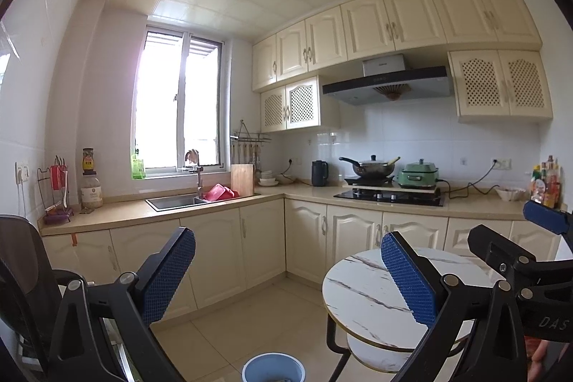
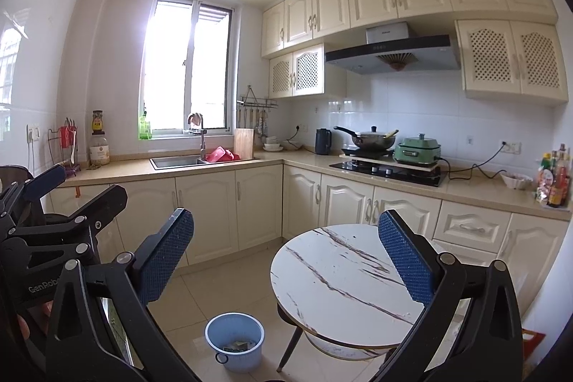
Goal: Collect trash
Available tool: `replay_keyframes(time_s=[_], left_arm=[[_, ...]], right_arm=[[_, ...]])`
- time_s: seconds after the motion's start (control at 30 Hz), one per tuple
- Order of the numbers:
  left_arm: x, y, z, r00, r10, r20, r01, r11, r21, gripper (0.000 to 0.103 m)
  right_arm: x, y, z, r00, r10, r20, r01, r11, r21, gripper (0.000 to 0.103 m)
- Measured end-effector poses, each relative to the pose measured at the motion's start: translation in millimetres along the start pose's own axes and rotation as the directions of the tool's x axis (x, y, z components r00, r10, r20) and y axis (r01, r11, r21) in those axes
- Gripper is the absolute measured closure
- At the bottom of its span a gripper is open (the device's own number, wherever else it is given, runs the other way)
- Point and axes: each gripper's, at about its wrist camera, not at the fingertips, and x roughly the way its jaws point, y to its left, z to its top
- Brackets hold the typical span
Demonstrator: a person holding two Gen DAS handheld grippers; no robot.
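Claws: your left claw (image 1: 286, 278) and right claw (image 2: 286, 260) both released, empty | Trash: in blue bin (image 2: 234, 341) on floor, beside marble desk (image 2: 343, 281) | Bin lies below, between claws; left nearer.

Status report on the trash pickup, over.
Left hand-held gripper open, empty. Right hand-held gripper open, empty. Light blue plastic bin on floor beside round marble-top table, scraps already inside. Nothing blocking the bin.
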Motion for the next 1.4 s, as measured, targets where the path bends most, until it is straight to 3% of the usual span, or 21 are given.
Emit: replay_keyframes(time_s=[1.4], left_arm=[[29,20,14,1.000,-0.015,-0.008,0.015,1.000,0.009,0.001]], right_arm=[[3,-2,-6,1.000,-0.009,-0.018,0.009,1.000,0.003,0.000]])
